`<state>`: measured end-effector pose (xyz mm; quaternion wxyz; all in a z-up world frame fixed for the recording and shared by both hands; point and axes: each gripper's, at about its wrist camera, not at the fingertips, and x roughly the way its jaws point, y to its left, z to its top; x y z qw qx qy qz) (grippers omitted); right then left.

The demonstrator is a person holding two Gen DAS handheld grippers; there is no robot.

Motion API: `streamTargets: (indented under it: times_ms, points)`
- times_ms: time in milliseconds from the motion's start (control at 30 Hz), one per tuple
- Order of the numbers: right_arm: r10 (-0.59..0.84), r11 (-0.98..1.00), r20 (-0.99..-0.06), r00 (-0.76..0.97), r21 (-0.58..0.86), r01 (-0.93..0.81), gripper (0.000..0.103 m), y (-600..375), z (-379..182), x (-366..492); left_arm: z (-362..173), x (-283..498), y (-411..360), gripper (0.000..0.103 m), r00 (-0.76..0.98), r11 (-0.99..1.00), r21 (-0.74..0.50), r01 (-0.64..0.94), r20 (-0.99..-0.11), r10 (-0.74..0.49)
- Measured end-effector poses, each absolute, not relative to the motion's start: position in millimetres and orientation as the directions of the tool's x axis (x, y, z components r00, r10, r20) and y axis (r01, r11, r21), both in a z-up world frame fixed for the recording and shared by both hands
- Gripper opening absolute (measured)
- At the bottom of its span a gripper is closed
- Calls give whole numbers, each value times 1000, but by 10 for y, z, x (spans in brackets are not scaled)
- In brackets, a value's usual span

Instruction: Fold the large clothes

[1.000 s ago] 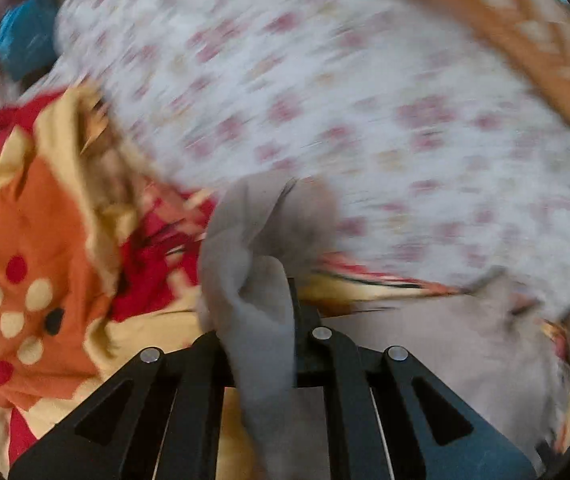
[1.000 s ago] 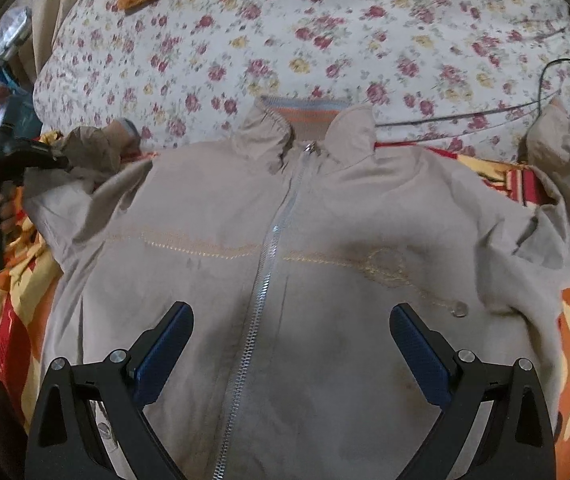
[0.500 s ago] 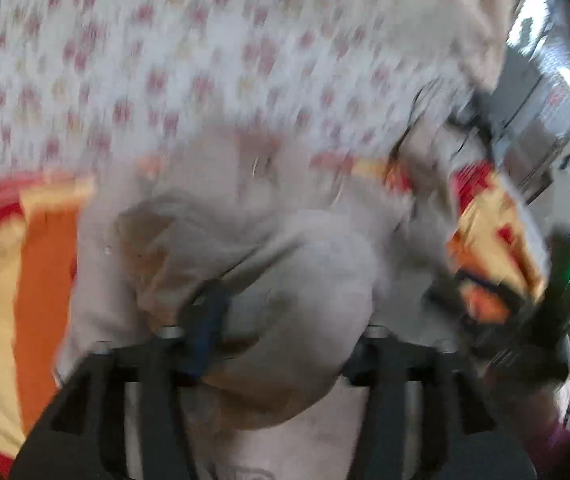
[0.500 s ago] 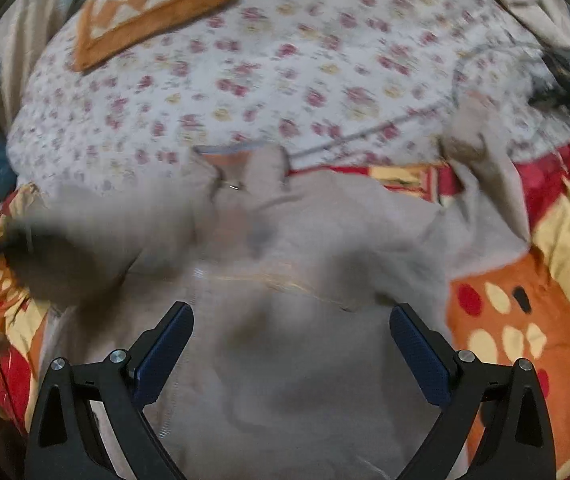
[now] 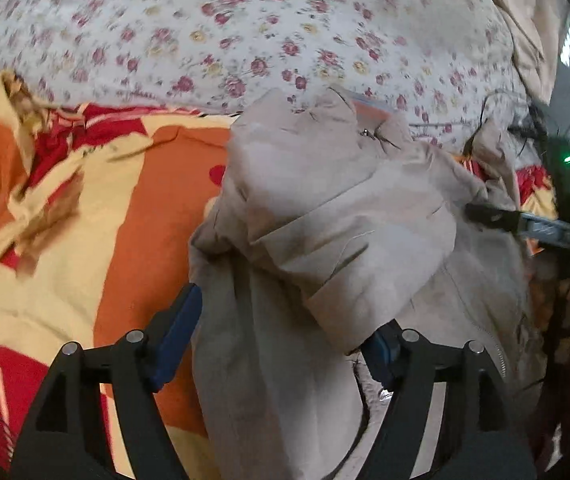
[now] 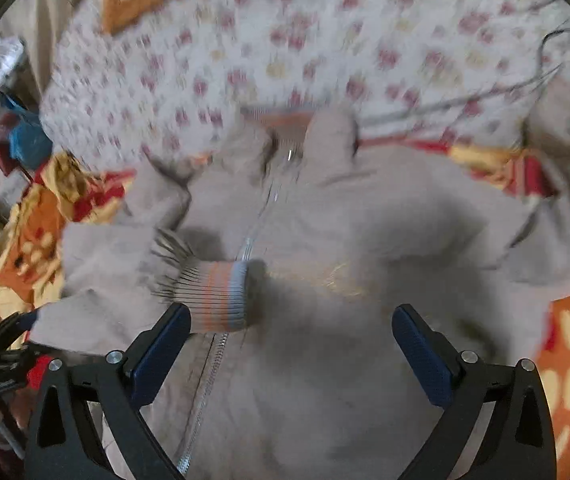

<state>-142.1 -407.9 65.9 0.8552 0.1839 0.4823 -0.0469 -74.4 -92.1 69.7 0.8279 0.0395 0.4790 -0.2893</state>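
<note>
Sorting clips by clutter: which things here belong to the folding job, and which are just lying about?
Job: beige jacket; its folded-in sleeve with striped cuff; left gripper, jaws just opened, sleeve between them; right gripper, open.

Lying about: floral quilt; orange patterned blanket; black cable.

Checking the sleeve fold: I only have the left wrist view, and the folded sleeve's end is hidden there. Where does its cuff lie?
Observer: The striped cuff lies across the jacket front, reaching the zipper.
Operator: Is the right claw holding anything?
Observer: No. The right claw is open above the jacket, with nothing pinched.
Operator: And the other sleeve?
Observer: The other sleeve lies out to the side, not yet folded in.
</note>
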Motion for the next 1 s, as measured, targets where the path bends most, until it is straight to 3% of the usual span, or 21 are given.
streamTargets:
  times_ms: [167, 300, 367, 433, 500, 533, 567, 633, 667, 733, 900, 1000]
  points:
    - [273, 861, -812, 516, 445, 244, 102, -3834, 385, -1207, 618, -771, -948, 73, 361, 823, -207, 529, -822, -440]
    - [332, 861, -761, 558, 485, 150, 90, -3567, 457, -1190, 632, -796, -1014, 73, 361, 813, -202, 546, -819, -446]
    - [330, 867, -758, 563, 479, 137, 92, -3475, 534, -1209, 641, -799, -1015, 73, 360, 812, -209, 546, -816, -452]
    - [306, 884, -758, 575, 451, 124, 86, -3440, 569, -1221, 641, -800, -1013, 73, 357, 812, -208, 545, -819, -449]
    - [246, 921, -780, 576, 374, 113, 42, -3413, 580, -1229, 656, -814, -987, 73, 356, 815, -202, 543, -823, -442]
    - [236, 925, -777, 583, 363, 109, 33, -3458, 600, -1251, 664, -825, -968, 73, 354, 814, -202, 545, -824, -442]
    - [242, 914, -751, 614, 390, 116, 4, -3553, 647, -1294, 677, -840, -936, 73, 352, 813, -197, 548, -827, -438]
    - [196, 904, -719, 666, 397, 162, 4, -3786, 763, -1403, 690, -862, -891, 76, 353, 808, -187, 559, -828, -436]
    - [155, 901, -692, 705, 393, 187, 4, -3948, 853, -1505, 696, -881, -868, 82, 353, 798, -186, 573, -823, -445]
    - [89, 890, -660, 746, 389, 238, 4, -4225, 975, -1653, 694, -911, -866, 83, 361, 791, -178, 585, -817, -451]
    - [-113, 886, -686, 719, 258, 385, 4, -4544, 1069, -1727, 655, -932, -958, 83, 377, 800, -106, 590, -840, -389]
    - [-189, 849, -681, 708, 249, 466, 4, -4790, 1100, -1801, 631, -843, -991, 83, 415, 820, -70, 568, -836, -359]
